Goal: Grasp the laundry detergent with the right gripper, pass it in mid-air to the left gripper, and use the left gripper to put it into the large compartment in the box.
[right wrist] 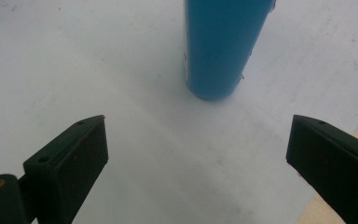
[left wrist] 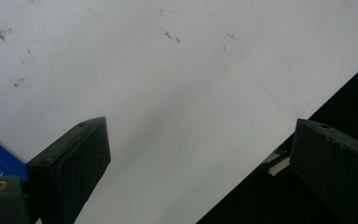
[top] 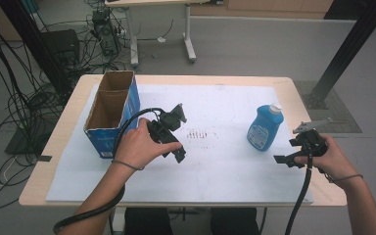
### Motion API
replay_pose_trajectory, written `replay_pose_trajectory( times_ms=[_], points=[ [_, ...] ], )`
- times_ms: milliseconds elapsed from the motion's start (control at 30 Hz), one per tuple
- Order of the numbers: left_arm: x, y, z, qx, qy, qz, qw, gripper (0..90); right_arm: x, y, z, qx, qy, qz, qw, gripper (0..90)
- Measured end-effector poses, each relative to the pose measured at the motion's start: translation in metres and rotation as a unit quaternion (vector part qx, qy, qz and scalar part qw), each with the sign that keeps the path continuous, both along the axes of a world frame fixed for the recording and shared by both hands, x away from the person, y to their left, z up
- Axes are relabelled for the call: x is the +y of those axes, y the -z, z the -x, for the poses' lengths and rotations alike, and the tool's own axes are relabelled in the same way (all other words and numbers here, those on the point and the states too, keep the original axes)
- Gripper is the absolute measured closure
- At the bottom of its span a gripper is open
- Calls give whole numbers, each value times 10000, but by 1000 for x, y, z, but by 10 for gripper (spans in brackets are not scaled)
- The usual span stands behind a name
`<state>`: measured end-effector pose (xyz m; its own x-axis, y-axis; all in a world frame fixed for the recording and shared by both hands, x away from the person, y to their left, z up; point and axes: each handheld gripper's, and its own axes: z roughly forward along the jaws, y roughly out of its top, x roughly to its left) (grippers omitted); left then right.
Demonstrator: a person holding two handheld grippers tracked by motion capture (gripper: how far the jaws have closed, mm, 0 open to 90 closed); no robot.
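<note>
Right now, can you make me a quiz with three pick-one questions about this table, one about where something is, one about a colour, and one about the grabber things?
1. Where is the cardboard box?
A. left part of the table
B. right part
C. on the floor

2. What colour is the bottle?
A. red
B. blue
C. green

3. How are the right gripper jaws?
A. shut on the bottle
B. open, holding nothing
C. shut on the box

Answers: A, the box sits by the left hand; B, its body is blue with a white cap; B, the jaws stand wide apart and the bottle stands beyond them, untouched.
</note>
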<state>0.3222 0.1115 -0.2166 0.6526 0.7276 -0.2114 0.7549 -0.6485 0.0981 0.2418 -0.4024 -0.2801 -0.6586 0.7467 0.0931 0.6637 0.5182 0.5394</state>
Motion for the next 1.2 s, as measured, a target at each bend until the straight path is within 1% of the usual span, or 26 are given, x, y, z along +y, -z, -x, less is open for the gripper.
replay_pose_trajectory(
  times_ms=[67,200,433,467,533,733,933,967,1200],
  points=[
    [1,-1,0,-23,-14,22,10000,55,-2,3,1,-75,1,-74,9999,54],
    [1,-2,1,-56,-4,56,10000,56,-3,8,4,-236,62,-132,9996,54],
    [1,-3,1,-58,-8,86,9999,56,-4,13,6,-353,135,-199,9991,48],
    [1,-3,1,-58,4,79,10000,56,-5,15,7,-406,169,-224,9988,48],
    [2,-3,1,-54,-16,102,9999,56,-6,18,7,-421,202,-313,9984,47],
    [3,-3,1,-87,-16,139,9999,57,-7,24,5,-441,221,-388,9980,47],
    [1,0,-1,-53,26,159,9999,56,-6,27,3,-442,211,-397,9980,47],
    [1,0,0,-77,23,173,9998,56,-6,28,3,-455,220,-402,9979,47],
    [-3,1,-1,-42,83,189,9998,56,-5,32,0,-515,252,-453,9973,47]
  ],
)
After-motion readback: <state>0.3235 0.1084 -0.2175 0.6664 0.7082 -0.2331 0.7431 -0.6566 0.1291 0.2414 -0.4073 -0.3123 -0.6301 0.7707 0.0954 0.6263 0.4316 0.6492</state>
